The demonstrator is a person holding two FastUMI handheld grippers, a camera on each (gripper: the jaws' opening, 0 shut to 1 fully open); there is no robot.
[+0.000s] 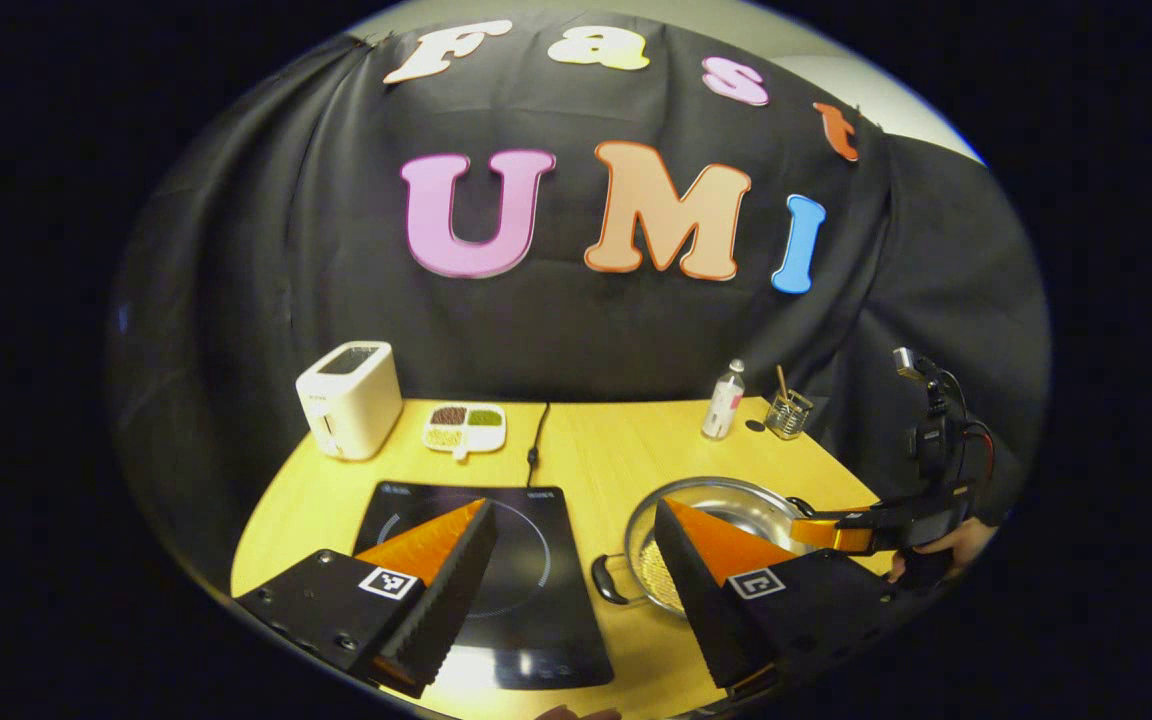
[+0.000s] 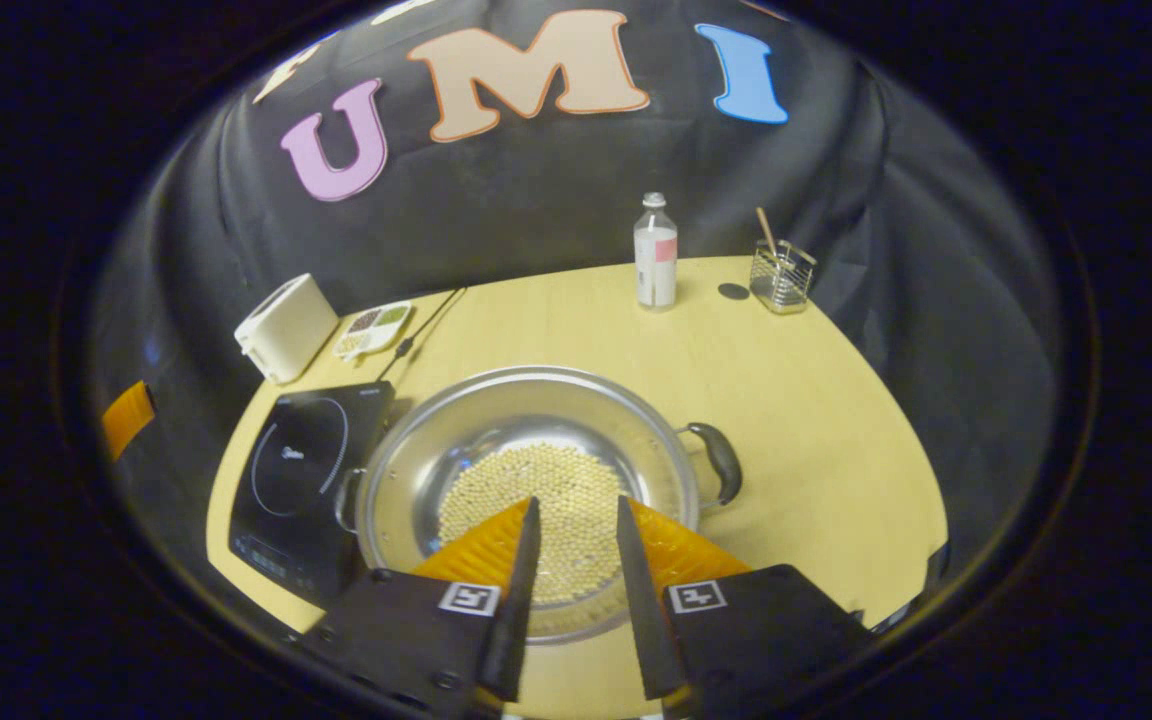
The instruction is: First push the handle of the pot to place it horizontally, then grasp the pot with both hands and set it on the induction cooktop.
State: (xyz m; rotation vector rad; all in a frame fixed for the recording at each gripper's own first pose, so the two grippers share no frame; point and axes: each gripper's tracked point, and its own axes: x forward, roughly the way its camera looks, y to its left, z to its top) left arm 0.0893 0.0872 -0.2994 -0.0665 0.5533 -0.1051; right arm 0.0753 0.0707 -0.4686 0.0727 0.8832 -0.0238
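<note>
Black cloth backs a pale wooden counter (image 2: 816, 420) where a steel pot (image 2: 526, 470) sits just right of the induction cooktop (image 2: 301, 480), not yet on it. Seen in the right gripper view, the pot's two side handles lie roughly level, one toward the cooktop (image 2: 348, 498) and one on the far side (image 2: 718, 460), so the handle push appears done; the two-handed lift and placement remain. Right gripper (image 2: 576, 600) hovers above the pot's near rim, its fingers narrowly parted and holding nothing. Left gripper (image 1: 576, 580), in its own view, hangs over the gap between cooktop and pot with fingers spread wide, also empty. Beyond the cooktop stand a white toaster (image 1: 348, 398) and a divided dish (image 1: 464, 428); beyond the pot, a small bottle (image 2: 656, 252) and a glass holder (image 2: 781, 275).
</note>
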